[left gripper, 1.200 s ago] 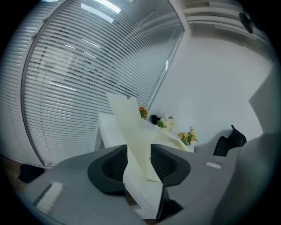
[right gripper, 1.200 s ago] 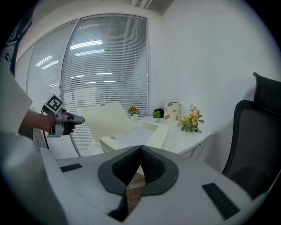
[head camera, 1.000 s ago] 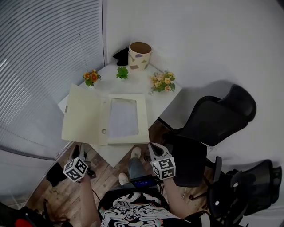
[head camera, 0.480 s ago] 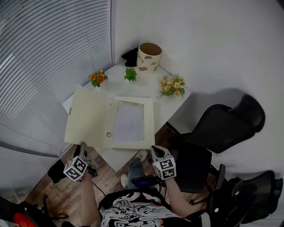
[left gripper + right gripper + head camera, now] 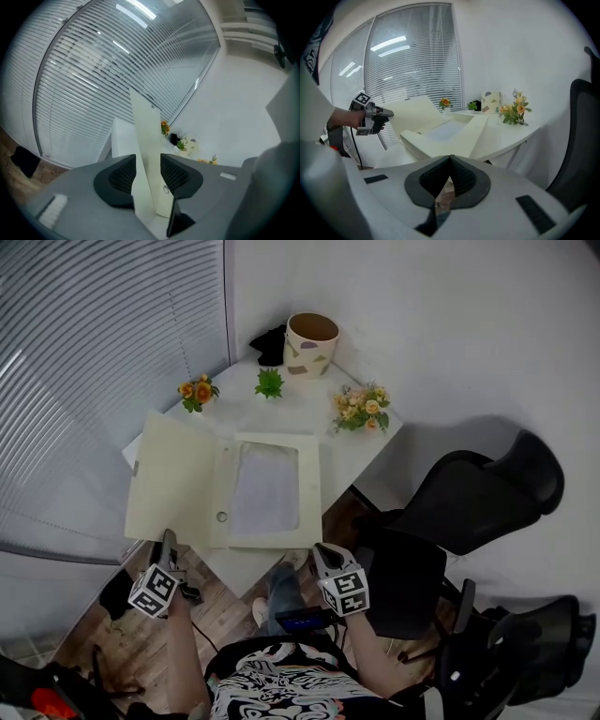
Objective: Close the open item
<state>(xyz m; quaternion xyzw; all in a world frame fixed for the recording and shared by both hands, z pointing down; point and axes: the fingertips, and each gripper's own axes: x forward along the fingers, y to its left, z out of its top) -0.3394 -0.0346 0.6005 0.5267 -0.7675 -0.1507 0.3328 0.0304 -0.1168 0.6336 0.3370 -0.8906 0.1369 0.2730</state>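
Observation:
A cream box file (image 5: 277, 529) lies open on the white table (image 5: 352, 451). Its lid (image 5: 173, 479) is spread to the left, past the table's edge and tilted up a little. My left gripper (image 5: 169, 538) is at the lid's near edge. In the left gripper view the lid (image 5: 146, 140) fills the gap between the jaws of the left gripper (image 5: 147, 161). They have just been closing a little but still stand wide apart, and I see no pad pressing on it. My right gripper (image 5: 319, 549) hangs below the table's front corner, shut (image 5: 450, 159) and empty.
At the back of the table stand a patterned pot (image 5: 311, 343), orange flowers (image 5: 197, 393), a small green plant (image 5: 270, 382) and a yellow bouquet (image 5: 361, 409). Black office chairs (image 5: 469, 502) crowd the right side. Window blinds (image 5: 84, 381) run along the left.
My left gripper has edged toward the lid's near edge and rolled a little. The right gripper has sunk slightly. The box file lies as before.

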